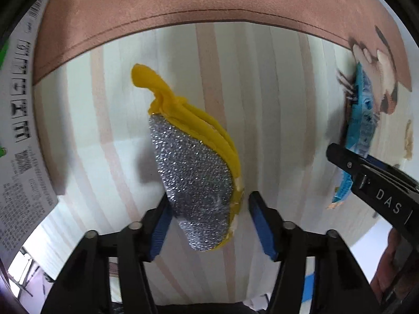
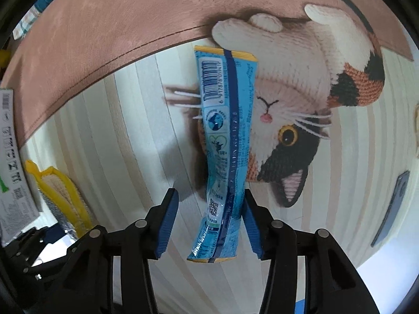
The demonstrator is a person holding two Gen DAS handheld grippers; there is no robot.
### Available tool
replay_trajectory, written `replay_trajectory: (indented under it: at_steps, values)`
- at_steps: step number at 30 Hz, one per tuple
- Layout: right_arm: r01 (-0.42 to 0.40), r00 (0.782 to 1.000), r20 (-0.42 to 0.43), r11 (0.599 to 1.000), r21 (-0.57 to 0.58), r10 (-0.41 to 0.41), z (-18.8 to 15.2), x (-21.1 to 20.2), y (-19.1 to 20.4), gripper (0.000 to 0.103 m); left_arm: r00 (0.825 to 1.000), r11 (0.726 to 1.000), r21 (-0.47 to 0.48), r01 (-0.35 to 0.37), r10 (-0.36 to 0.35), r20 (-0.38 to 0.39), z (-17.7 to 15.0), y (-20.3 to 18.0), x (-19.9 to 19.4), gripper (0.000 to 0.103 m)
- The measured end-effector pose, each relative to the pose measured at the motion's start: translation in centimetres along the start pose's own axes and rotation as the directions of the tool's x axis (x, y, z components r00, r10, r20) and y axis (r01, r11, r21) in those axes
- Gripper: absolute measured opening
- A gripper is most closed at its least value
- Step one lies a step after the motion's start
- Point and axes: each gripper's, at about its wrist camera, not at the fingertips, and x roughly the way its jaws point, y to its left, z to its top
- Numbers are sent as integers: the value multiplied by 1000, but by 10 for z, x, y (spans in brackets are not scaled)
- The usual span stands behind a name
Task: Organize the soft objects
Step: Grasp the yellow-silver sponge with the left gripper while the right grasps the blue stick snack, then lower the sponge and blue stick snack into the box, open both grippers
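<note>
Left gripper [image 1: 208,226] jaws parted round one yellow-edged silver mesh scrubber [image 1: 195,183], right gripper [image 2: 210,226] likewise astride one blue snack sachet [image 2: 225,141], its barcode visible only from right wrist.

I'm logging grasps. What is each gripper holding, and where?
Left gripper: jaws open around the scouring pad's near end. Right gripper: jaws open around the blue sachet's lower end. Firm holds cannot be told.

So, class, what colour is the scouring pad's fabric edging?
Yellow, around the scouring pad; clearest in the left wrist view.

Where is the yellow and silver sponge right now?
In the left wrist view, the sponge sits between the left gripper fingers above the striped mat, left of the blue packet.
</note>
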Motion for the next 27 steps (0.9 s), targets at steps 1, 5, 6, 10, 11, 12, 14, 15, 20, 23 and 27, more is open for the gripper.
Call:
replay_trajectory:
  at_steps: [1, 5, 6, 10, 11, 12, 14, 15, 20, 23, 27]
  values:
    - [-2, 1000, 8, 1000, 0, 2, -2, -2, 3, 45, 1000, 1000, 8, -16, 16, 11, -4, -3, 2, 48]
    - [5, 1000, 22, 1000, -14, -4, -12, -7, 16, 18, 998, 999, 37, -31, 29, 50, -12, -5, -11, 42]
    - [1, 1000, 16, 1000, -14, -1, -16, -6, 21, 17, 998, 999, 40, -26, 24, 55, -15, -1, -16, 41]
    - [-52, 998, 18, 998, -30, 52, -38, -17, 40, 14, 996, 999, 34, 2, -5, 87, -33, 18, -38, 41]
    - [-66, 997, 29, 997, -34, 67, -44, -24, 47, 14, 995, 999, 32, 28, -31, 100, -40, 28, -50, 41]
    - [-86, 995, 40, 996, -36, 88, -50, -33, 53, 14, 992, 998, 38, 57, -60, 110, -46, 34, -62, 41]
    - [-136, 988, 72, 990, -45, 139, -63, -58, 67, 14, 982, 995, 51, 88, -95, 162, -62, 51, -96, 41]
    - [-158, 982, 93, 986, -56, 163, -69, -73, 77, 14, 975, 994, 54, 100, -109, 194, -69, 63, -117, 41]
    - [-272, 941, 175, 955, -120, 290, -103, -143, 143, 14, 943, 989, 32, 145, -147, 297, -78, 139, -191, 41]
    - [-319, 912, 208, 929, -188, 355, -119, -175, 199, 14, 935, 981, -15, 196, -182, 303, -61, 193, -221, 41]
    - [-333, 901, 211, 916, -223, 379, -122, -184, 265, 14, 942, 974, -71, 216, -189, 276, -17, 257, -215, 41]
